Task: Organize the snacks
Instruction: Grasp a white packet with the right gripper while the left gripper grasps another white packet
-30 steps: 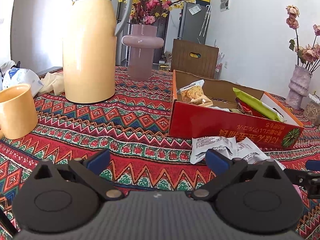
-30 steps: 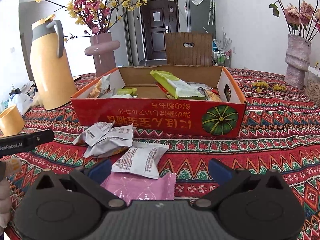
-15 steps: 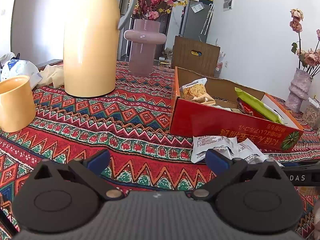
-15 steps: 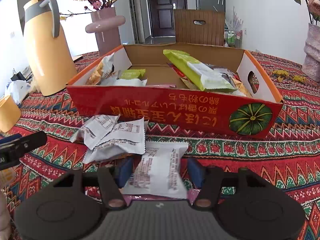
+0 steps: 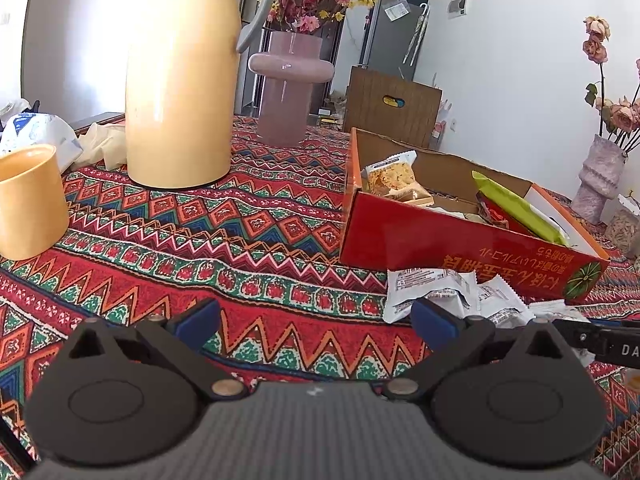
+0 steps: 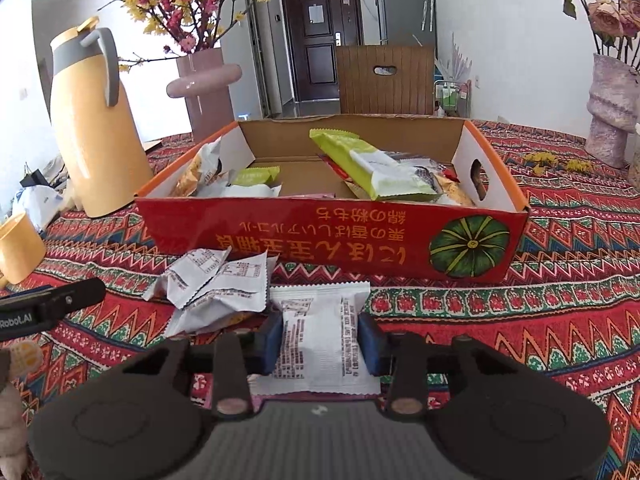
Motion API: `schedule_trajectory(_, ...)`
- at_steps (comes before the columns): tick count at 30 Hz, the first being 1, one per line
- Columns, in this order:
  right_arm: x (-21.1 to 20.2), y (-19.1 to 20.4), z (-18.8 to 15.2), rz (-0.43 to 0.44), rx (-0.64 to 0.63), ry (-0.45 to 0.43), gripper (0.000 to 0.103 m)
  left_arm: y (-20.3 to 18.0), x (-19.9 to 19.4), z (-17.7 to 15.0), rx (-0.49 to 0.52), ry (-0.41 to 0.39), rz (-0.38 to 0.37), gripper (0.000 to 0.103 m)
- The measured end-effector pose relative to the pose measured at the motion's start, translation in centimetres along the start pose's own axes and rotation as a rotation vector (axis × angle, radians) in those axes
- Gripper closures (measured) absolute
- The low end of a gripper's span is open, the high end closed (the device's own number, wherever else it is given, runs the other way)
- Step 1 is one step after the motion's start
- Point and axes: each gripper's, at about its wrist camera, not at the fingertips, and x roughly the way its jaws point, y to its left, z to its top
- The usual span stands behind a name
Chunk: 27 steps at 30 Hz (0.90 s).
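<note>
A red cardboard box (image 6: 320,236) holding several snack packets stands open on the patterned tablecloth. In front of it lies a white snack packet (image 6: 316,316). My right gripper (image 6: 320,344) is closing on it, both blue pads pressing its sides. Two crumpled white packets (image 6: 216,288) lie just left of it. My left gripper (image 5: 316,320) stands open over bare cloth with nothing between its fingers. In its view the box (image 5: 440,240) is to the right and the crumpled packets (image 5: 448,292) sit by its right finger.
A tall yellow thermos (image 5: 180,80), a yellow cup (image 5: 28,200) and a pink vase (image 5: 288,80) stand to the left. A grey vase (image 6: 612,108) stands at the far right. A wooden chair back (image 6: 384,80) rises behind the box.
My right gripper moved forward over the white packet and its jaws came together from wide open onto the packet's sides. The left gripper stayed where it was, open.
</note>
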Motion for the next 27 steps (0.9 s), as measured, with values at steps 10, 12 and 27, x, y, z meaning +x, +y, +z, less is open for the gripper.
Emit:
schedule_trajectory(10,-4.0,-1.9,-2.7,-0.034,0.014,-0.080,0.064,-0.8,-1.0,0.1,0.017,0.023,0.033,0.000)
schedule_trajectory(12,-4.5,-2.4,-3.0,-0.035,0.023,-0.087,0.064,-1.4,-1.4,-0.2,0.011,0.057,0.016,0.000)
schedule_trajectory(27,-6.3,-4.3,-5.2,0.029,0.078,-0.117,0.064,-8.0,-1.8,-3.0,0.008,0.270,0.003,0.000)
